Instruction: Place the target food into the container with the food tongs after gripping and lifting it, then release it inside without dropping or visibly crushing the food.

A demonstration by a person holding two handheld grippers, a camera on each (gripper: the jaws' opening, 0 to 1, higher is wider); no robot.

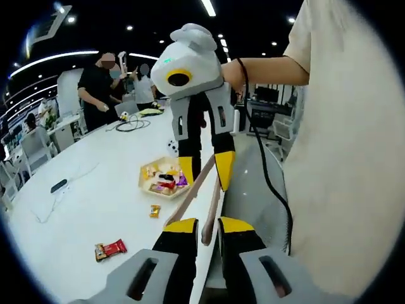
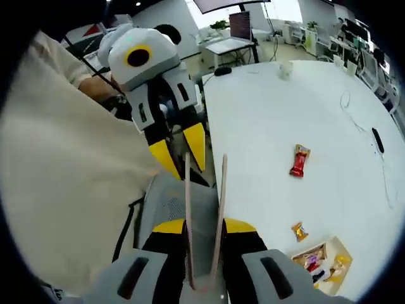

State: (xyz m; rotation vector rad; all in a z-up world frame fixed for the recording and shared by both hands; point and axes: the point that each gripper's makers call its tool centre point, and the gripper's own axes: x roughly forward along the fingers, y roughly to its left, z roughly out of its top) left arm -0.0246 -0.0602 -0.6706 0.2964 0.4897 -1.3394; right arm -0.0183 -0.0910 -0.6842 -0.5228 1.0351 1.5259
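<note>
Left gripper view: left gripper [image 1: 207, 229] jaws are standing slightly parted around the tongs' [image 1: 197, 190] arm tips, contact unclear. The right gripper [image 1: 205, 168] is facing it. The container [image 1: 163, 178] with wrapped snacks is sitting on the counter [image 1: 95, 190]; a small yellow snack [image 1: 155, 211] and a red snack bar [image 1: 111, 249] are lying loose nearby.

Right gripper view: right gripper [image 2: 204, 233] jaws are clamping the tongs near the hinge end; the left gripper [image 2: 185, 152] is meeting the tips. Tongs are being readied, no food gripped yet. Next: lowering the tips over a loose snack and squeezing gently.
</note>
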